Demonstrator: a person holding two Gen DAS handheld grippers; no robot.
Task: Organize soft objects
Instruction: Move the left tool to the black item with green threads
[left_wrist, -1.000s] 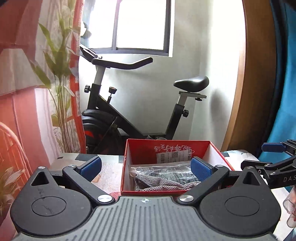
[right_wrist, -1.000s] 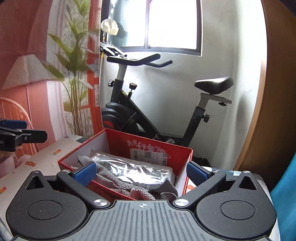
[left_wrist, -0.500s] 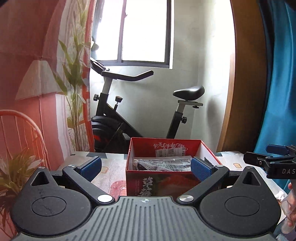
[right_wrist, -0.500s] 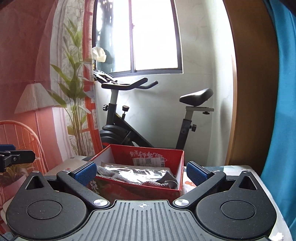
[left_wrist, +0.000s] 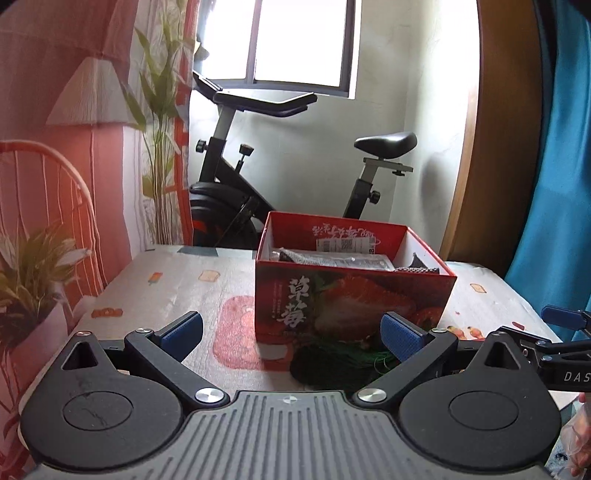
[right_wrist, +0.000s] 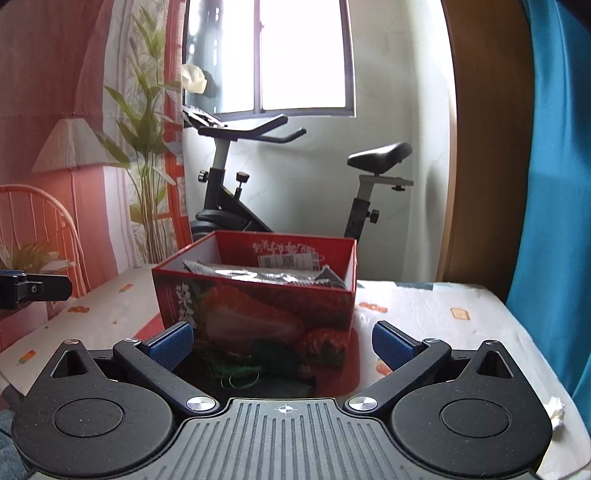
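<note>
A red box (left_wrist: 354, 302) printed with a strawberry stands on the surface (left_wrist: 177, 280), which is covered by a pale patterned cloth. Inside the box lie a clear plastic packet (left_wrist: 332, 258) of dark items and a grey knit piece (right_wrist: 332, 277) against its right wall. Just in front of the box, touching its base, a dark green tangled bundle (left_wrist: 332, 363) rests on the surface.

The left hand-held gripper (left_wrist: 291, 332) hovers low over the surface with its jaws spread wide and nothing between them; the green bundle lies just ahead, nearer its right finger, and the box stands beyond. The right hand-held gripper (right_wrist: 282, 343) is likewise wide open and empty, with the green bundle (right_wrist: 258, 362) between and just ahead of its fingers (right_wrist: 171, 341). In the left wrist view the right hand-held gripper shows at the right edge. An exercise bike (right_wrist: 258, 184) stands behind the surface under a window (right_wrist: 303, 55).
</note>
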